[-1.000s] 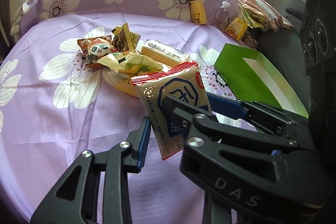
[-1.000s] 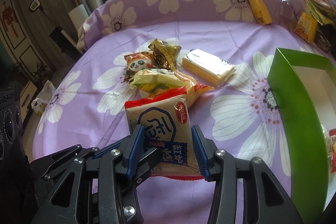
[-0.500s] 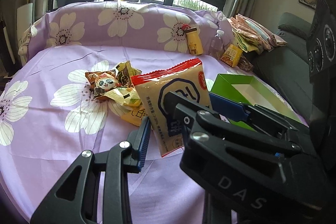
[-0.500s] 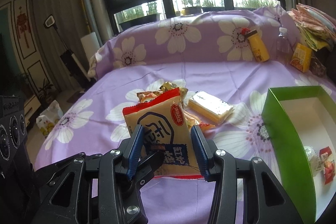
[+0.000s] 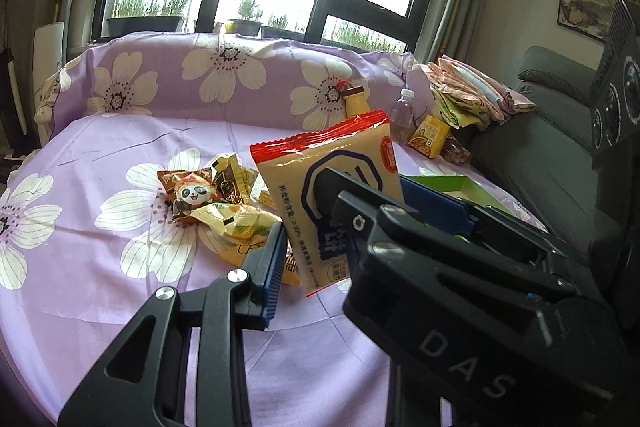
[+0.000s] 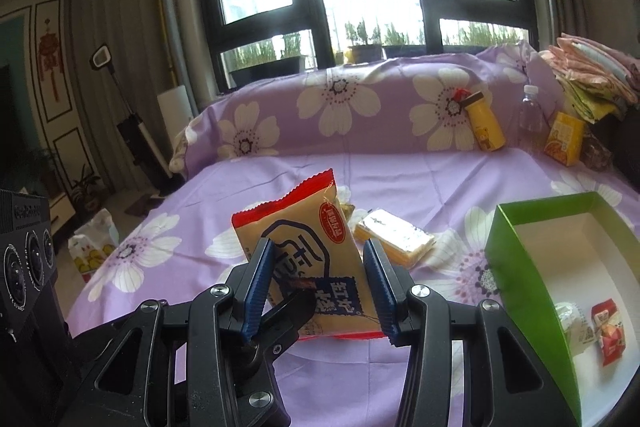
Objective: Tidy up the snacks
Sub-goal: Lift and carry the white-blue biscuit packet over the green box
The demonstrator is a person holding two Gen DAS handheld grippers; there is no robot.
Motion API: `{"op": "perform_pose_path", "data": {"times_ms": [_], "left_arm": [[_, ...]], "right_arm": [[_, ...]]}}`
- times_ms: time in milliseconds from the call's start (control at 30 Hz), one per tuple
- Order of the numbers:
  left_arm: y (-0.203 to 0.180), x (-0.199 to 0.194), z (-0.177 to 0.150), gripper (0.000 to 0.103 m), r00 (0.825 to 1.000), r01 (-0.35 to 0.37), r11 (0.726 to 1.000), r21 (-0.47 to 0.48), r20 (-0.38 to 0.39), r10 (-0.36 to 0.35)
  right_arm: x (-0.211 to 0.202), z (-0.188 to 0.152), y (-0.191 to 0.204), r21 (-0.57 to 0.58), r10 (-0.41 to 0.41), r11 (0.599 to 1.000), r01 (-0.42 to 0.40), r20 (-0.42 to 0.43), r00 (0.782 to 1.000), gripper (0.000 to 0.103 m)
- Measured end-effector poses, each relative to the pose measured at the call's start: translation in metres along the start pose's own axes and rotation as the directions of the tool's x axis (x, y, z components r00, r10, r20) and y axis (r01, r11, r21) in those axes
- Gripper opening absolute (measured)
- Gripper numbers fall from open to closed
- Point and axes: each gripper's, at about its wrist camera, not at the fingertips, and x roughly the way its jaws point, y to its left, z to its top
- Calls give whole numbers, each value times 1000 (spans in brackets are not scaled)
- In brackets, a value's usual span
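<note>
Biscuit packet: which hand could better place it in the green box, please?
Right: the right gripper has the biscuit packet between its pads, and the green box lies open on its own side.

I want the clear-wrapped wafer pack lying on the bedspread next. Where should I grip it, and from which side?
Take the wafer pack across its narrow width, around mid-length, coming from above with the fingers astride its two long sides. It lies flat on the bedspread as a firm-looking slab, and those straight sides look unobstructed.
</note>
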Motion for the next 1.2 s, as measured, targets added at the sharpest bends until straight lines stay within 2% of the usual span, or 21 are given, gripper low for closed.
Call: {"op": "perform_pose_path", "data": {"times_ms": [233,567,700,933,1200], "left_arm": [[-21,-1,9,28,1000,17,999,35,22,-18],[-44,0,28,29,994,104,994,37,31,-105],[-54,2,33,29,990,138,990,40,33,-139],[-70,12,42,29,981,193,981,30,11,-194],[-96,28,46,28,969,247,968,32,-31,-247]], "right_arm": [[-17,10,-12,8,-14,1000,14,42,999,49],[-41,25,-35,45,-13,999,8,96,995,49],[-49,31,-47,42,-8,999,4,92,996,49],[-59,36,-81,116,36,992,-45,81,996,49],[-67,37,-113,192,32,980,-46,77,997,49]]}}
